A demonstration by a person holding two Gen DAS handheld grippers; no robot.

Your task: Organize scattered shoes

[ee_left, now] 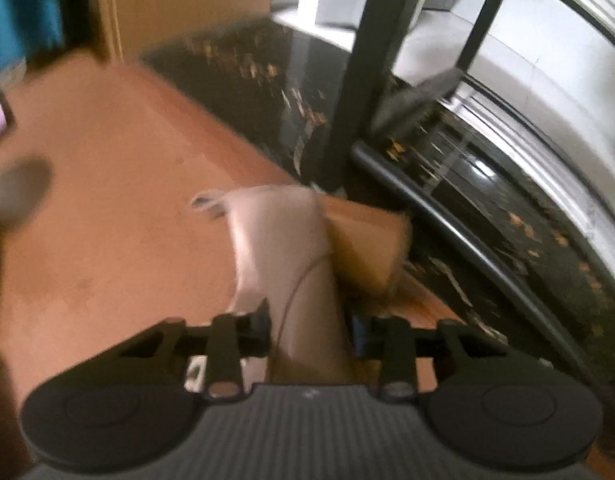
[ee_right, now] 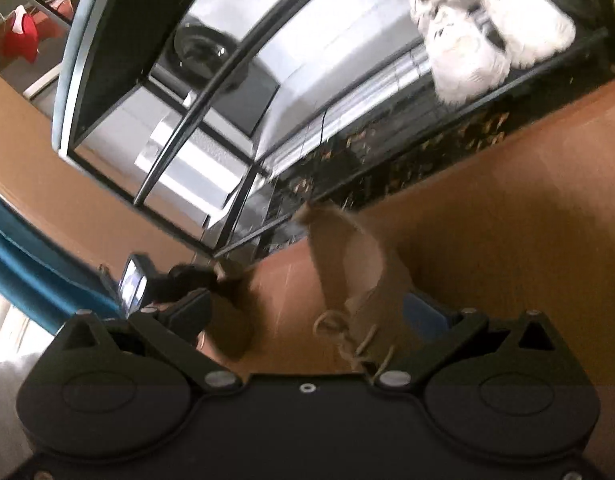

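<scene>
A pale beige heeled shoe (ee_left: 291, 264) with a tan block heel is held above the brown floor. A tan lace-up shoe (ee_right: 355, 276) hangs likewise, laces dangling. Two white sneakers (ee_right: 491, 32) sit side by side on the rack's lower shelf.

Home entryway: shoe rack (ee_right: 235, 128), sneakers (ee_right: 491, 36).

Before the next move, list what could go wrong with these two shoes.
1. The left gripper holds its pale shoe only by one end; most of it hangs out ahead and could slip.
2. The tan shoe in the right gripper has loose laces that may snag on the rack.
</scene>
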